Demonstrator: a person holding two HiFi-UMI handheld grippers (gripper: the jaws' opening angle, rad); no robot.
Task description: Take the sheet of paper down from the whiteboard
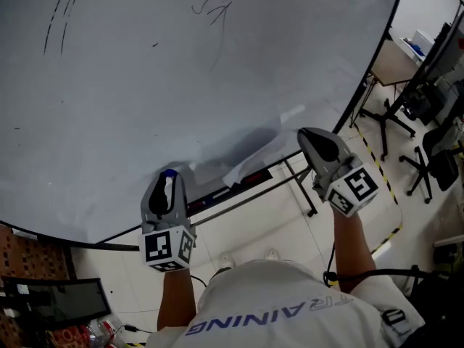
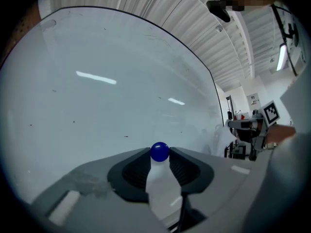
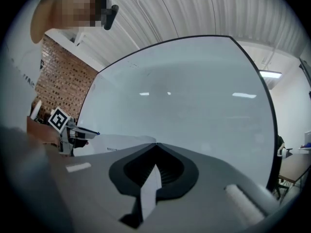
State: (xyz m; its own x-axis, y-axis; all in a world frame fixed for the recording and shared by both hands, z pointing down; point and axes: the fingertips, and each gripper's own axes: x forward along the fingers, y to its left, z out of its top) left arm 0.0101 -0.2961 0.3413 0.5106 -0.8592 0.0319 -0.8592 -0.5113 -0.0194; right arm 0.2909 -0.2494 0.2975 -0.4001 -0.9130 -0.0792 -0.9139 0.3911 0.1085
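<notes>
Our right gripper (image 1: pixel 304 133) had its fingers clenched on the sheet of paper (image 1: pixel 250 164), which sagged near the lower edge of the whiteboard (image 1: pixel 181 85). Our left gripper (image 1: pixel 168 174) grasped a white pin with a blue knob (image 2: pixel 159 152) between its fingers.

1. There is one whiteboard (image 1: pixel 181 85).
2. There is one sheet of paper (image 1: pixel 250 164).
3. There are two grippers: the left gripper (image 1: pixel 168 174) and the right gripper (image 1: pixel 302 133).
4. There is one blue-topped pin (image 2: pixel 159 152).
5. There are two marker cubes, one on each gripper (image 1: pixel 168 246) (image 1: pixel 353 189).
6. There are two black chairs (image 1: pixel 438 154) (image 1: pixel 420 100).
7. There is one dark screen (image 1: pixel 54 303).
8. There is one table (image 1: pixel 395 62).
9. There is one person (image 1: pixel 290 317).
</notes>
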